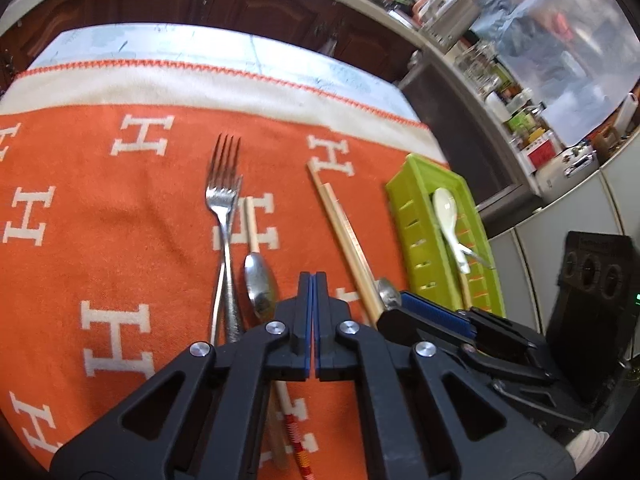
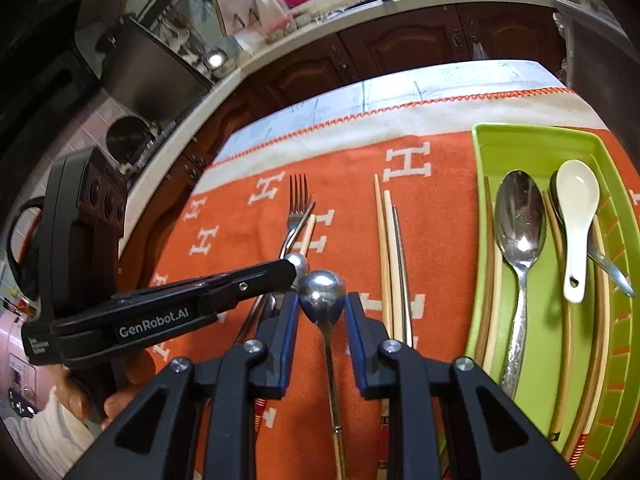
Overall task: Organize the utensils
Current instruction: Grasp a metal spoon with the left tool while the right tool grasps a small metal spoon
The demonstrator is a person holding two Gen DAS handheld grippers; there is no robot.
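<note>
green tray (image 2: 536, 148) holds spoons, chopsticks; left claw (image 1: 313, 280) clenched empty; right claw (image 2: 322, 308) grips small spoon (image 2: 322, 292).

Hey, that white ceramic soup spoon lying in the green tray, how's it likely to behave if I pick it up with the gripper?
The white soup spoon looks glazed and glossy, so it is probably slippery between pads. It appears ceramic: likely stiff, but could chip if dropped against the green tray. It rests across other utensils there, so it may rock or slide when nudged.
</note>
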